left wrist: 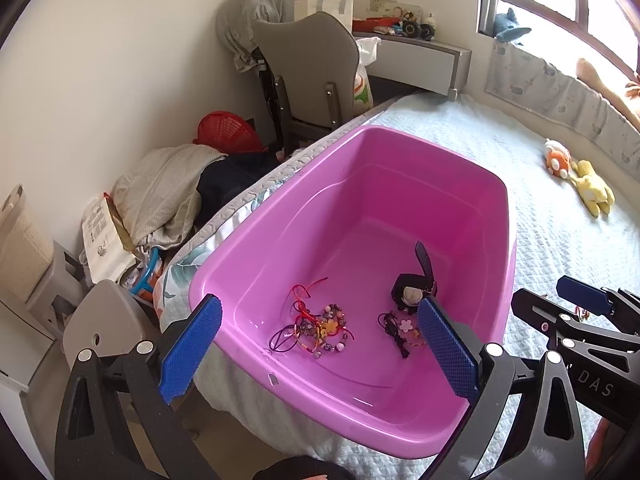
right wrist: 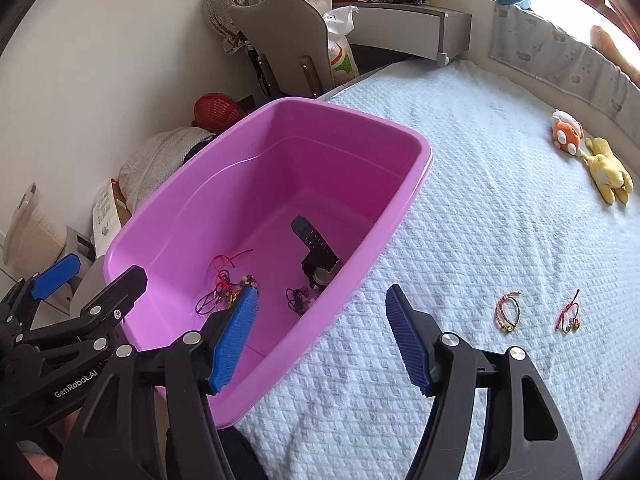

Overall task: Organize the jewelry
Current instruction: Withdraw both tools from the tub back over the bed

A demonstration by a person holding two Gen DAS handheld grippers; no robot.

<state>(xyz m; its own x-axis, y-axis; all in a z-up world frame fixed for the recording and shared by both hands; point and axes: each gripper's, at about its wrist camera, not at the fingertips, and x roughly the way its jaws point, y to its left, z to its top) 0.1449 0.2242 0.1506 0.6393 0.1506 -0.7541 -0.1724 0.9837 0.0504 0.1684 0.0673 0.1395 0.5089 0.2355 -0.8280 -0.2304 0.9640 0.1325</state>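
Observation:
A pink plastic tub [left wrist: 360, 148] [right wrist: 416, 176] sits on the bed at its left edge. Inside lie a tangle of beaded and red-cord bracelets [left wrist: 320, 328] [right wrist: 224, 284], a smaller dark bracelet pile with a pink flower [left wrist: 400, 328] [right wrist: 298, 298], and a black watch [left wrist: 414, 288] [right wrist: 316, 252]. Two bracelets lie loose on the quilt: a gold-and-red pair [right wrist: 509, 312] and a red-cord one [right wrist: 570, 314]. My left gripper [left wrist: 320, 348] hangs open over the tub's near end, empty. My right gripper [right wrist: 320, 336] stands open above the tub's right rim, empty.
The bed has a white quilt [right wrist: 480, 200]. Plush toys, orange [right wrist: 566, 132] and yellow [right wrist: 608, 176], lie at the far right. Off the bed's left are a grey chair [left wrist: 308, 76], a red basket [left wrist: 228, 132], piled clothes [left wrist: 168, 192] and a grey stool [left wrist: 104, 320].

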